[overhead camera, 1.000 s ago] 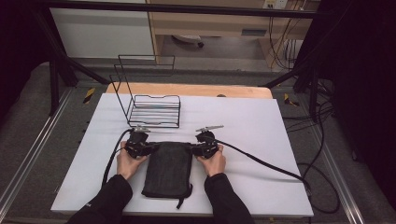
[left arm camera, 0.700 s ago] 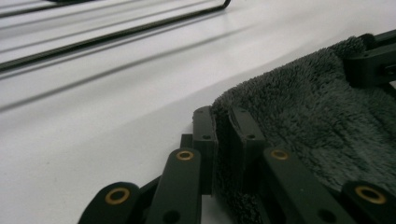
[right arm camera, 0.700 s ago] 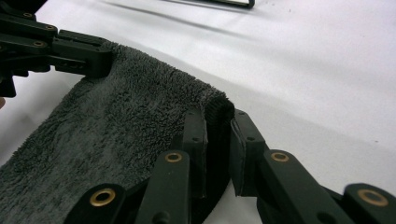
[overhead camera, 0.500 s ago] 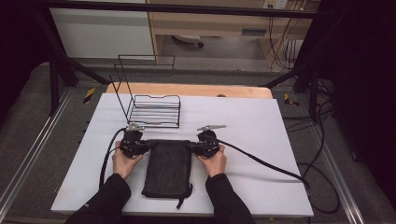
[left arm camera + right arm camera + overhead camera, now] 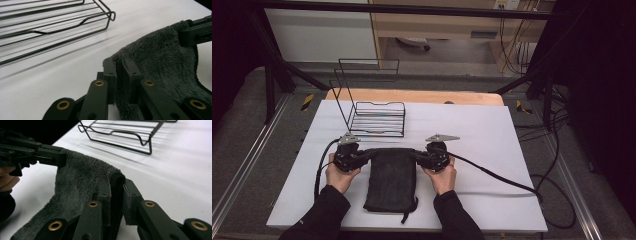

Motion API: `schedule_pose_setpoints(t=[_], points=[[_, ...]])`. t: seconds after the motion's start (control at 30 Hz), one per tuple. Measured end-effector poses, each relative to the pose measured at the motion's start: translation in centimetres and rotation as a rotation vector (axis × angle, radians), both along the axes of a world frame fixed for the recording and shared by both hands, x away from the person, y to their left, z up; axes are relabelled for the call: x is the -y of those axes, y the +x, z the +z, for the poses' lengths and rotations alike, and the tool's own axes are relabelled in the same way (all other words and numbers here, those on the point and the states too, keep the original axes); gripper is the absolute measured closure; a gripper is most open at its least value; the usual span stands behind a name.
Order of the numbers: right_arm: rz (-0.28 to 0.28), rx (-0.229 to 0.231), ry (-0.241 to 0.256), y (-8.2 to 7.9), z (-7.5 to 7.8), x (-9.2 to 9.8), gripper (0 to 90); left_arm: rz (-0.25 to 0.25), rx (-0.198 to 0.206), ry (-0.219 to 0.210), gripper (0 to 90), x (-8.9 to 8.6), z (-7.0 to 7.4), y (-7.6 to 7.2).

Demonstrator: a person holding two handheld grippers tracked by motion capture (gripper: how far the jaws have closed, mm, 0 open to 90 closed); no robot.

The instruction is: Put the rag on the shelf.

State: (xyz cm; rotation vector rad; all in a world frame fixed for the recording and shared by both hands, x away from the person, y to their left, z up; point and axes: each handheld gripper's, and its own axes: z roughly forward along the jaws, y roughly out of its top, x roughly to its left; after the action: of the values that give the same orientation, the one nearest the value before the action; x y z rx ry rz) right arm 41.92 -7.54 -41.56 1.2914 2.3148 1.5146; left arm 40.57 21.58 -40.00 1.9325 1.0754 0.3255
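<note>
L gripper (image 5: 363, 156) + R gripper (image 5: 418, 156) each pinch 1 far corner of dark towel (image 5: 391, 180), far edge lifted off white table (image 5: 492, 135), rest lying flat btwn hands. Wire rack (image 5: 379, 119) just beyond.

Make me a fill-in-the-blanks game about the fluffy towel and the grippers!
1. The left gripper and the right gripper each pinch a far corner of the dark grey ____.
2. The towel lies on a ____ table.
3. Beyond the towel stands a black rack made of ____.
4. The number of grippers holding the towel is ____.

Missing words: towel; white; wire; two
</note>
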Motion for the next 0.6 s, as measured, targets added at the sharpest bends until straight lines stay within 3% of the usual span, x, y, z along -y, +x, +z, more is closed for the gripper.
schedule_pose_setpoints(t=[0.6], points=[[0.026, 0.115, 0.070, -1.8, 2.8, 0.9, 79.5, -0.012, 0.096, -0.047, 82.1, -0.3, 3.4, -2.2]])
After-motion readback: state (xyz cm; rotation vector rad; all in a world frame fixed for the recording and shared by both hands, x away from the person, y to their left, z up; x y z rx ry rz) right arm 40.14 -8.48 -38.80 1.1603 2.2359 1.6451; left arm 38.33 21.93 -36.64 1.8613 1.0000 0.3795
